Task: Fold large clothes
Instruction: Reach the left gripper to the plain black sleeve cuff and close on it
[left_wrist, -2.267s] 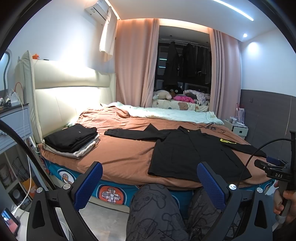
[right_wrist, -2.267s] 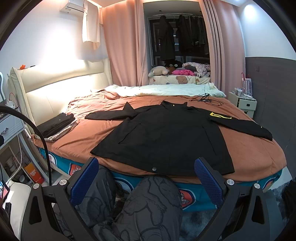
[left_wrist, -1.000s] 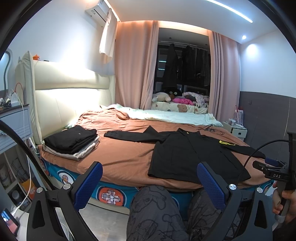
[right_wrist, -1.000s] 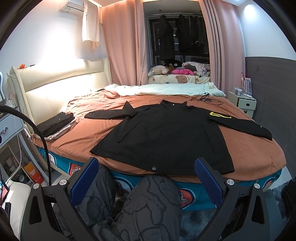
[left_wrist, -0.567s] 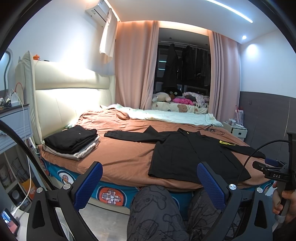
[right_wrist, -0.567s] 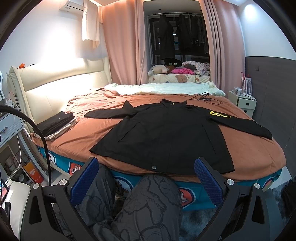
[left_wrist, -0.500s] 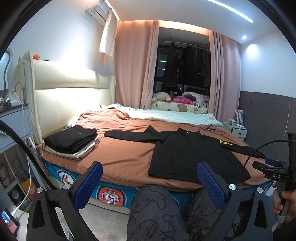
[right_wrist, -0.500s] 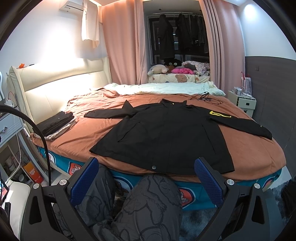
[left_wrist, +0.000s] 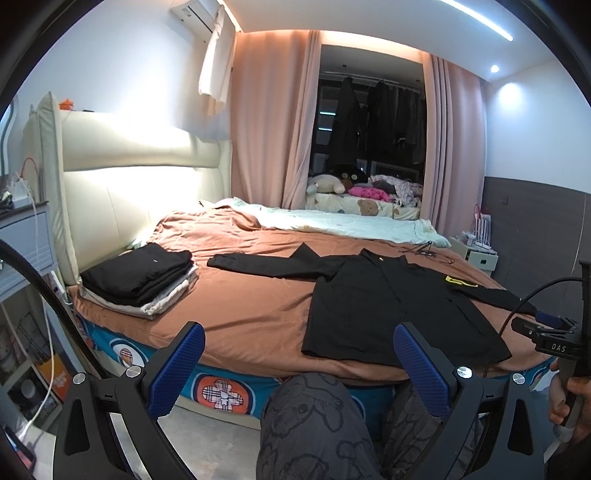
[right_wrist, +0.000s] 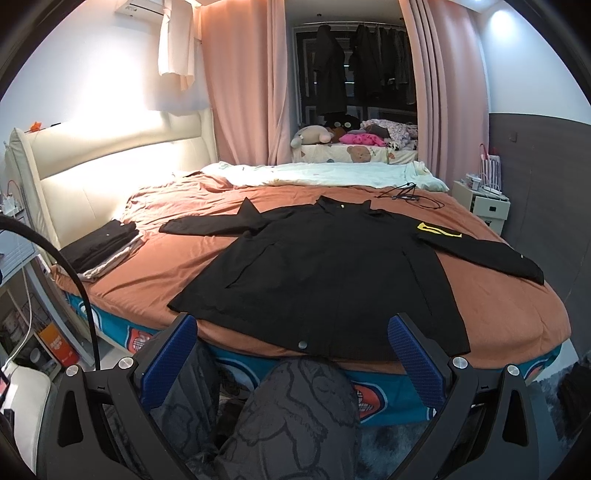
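The black jacket (right_wrist: 325, 273) lies spread flat on the bed, hem toward the near edge, collar toward the far side, both sleeves stretched outward, a yellow patch (right_wrist: 437, 229) on its right sleeve; it sits just as it did two seconds ago, and both views have hardly shifted since then, the garment only a touch lower in frame. The left gripper (left_wrist: 297, 363) is released, its blue-padded fingers (left_wrist: 177, 363) wide apart and holding nothing, short of the bed edge; the right gripper (right_wrist: 293, 354) is likewise spread and empty, its pads framing the hem without touching it. A patterned grey trouser leg (right_wrist: 295, 417) of the person shows between each pair of fingers; in the left view a hand (left_wrist: 570, 393) grips the other handle at the right edge. The bed (right_wrist: 177, 269) wears a rust-brown sheet, with a pale blanket (right_wrist: 325, 173) along the far side and a stack of folded clothes (left_wrist: 142, 278) near the cream headboard (left_wrist: 140, 177); a black cable (right_wrist: 410, 195) lies beyond the collar. Pink curtains (left_wrist: 269, 118) frame a dark window alcove with hanging garments and soft toys (right_wrist: 314, 138); a white nightstand (right_wrist: 480, 205) stands by the grey wall panel.
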